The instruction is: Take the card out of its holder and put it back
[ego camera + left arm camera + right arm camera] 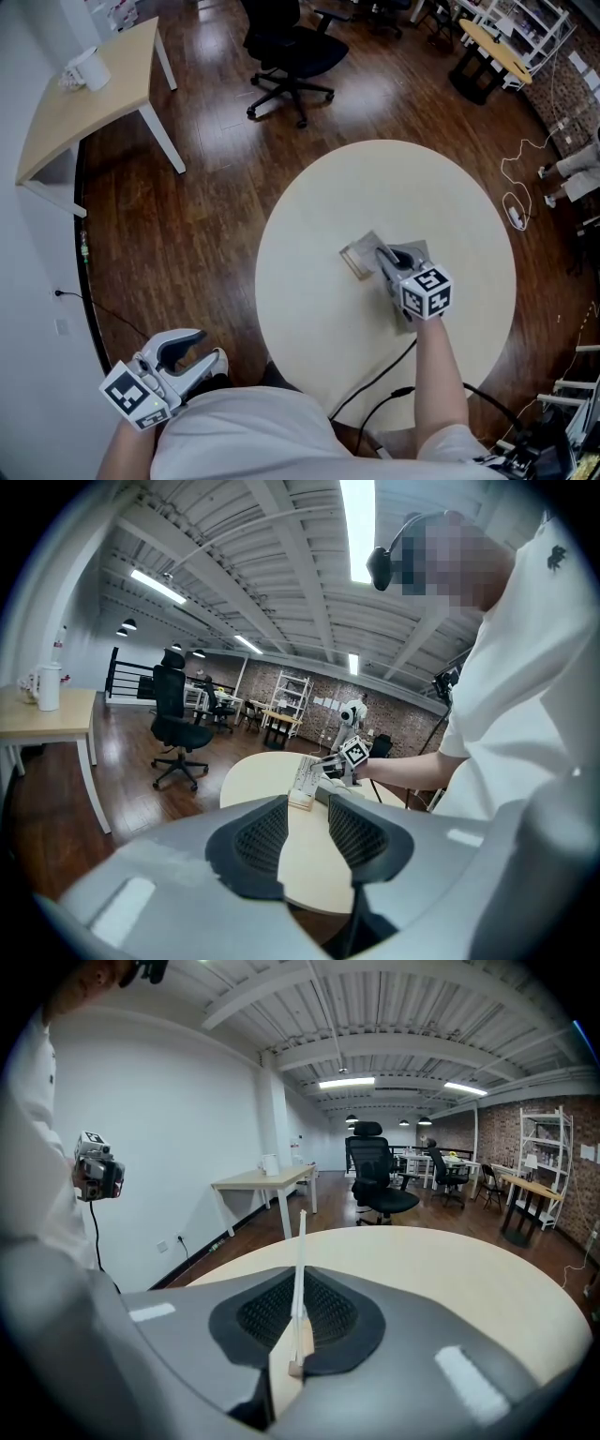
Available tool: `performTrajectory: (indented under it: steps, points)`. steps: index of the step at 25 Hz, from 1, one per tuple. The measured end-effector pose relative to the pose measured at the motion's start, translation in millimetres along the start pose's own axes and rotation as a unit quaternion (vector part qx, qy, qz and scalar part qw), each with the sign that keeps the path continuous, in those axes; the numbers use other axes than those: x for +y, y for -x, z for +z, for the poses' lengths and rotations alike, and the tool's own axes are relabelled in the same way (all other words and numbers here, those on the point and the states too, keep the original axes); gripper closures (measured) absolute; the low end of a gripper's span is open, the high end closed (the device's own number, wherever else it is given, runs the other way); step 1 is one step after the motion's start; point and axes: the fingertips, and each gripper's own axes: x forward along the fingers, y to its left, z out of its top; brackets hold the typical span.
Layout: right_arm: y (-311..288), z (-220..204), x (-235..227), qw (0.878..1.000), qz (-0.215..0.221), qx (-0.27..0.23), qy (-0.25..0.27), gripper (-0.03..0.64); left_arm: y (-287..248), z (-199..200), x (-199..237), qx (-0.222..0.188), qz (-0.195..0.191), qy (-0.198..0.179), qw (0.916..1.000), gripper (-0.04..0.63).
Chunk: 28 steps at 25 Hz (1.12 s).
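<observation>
A thin white card [367, 246] stands in a small wooden holder [355, 263] near the middle of the round table [309, 319]. My right gripper [382, 255] reaches it from the near right. In the right gripper view the card [300, 1260] shows edge-on between the pads, with the holder [298, 1356] at its foot, and the right gripper [298, 1321] is shut on the card. My left gripper [199, 354] hangs off the table at the lower left, open and empty. The left gripper view shows the open left gripper [307, 834], with the card [305, 772] and holder [300, 802] far off.
A black office chair [291, 47] stands on the wooden floor beyond the table. A rectangular desk [84, 112] with a white mug [86, 67] is at the far left. Another desk [492, 42] sits at the upper right. Black cables [375, 389] trail from the table's near edge.
</observation>
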Motion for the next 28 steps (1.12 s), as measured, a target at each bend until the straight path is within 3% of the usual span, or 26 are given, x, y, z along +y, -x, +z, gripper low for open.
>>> performTrajectory:
  steps: [17, 28]
  points:
    - [0.7, -3.3, 7.1, 1.0, 0.0, 0.004, 0.025, 0.595, 5.3, -5.6, -4.0, -0.004, 0.003, 0.001, 1.0, 0.454]
    - [3.4, -3.4, -2.0, 0.999, -0.039, 0.01, 0.006, 0.595, 10.2, -7.5, -2.9, -0.009, 0.004, 0.001, 1.0, 0.453]
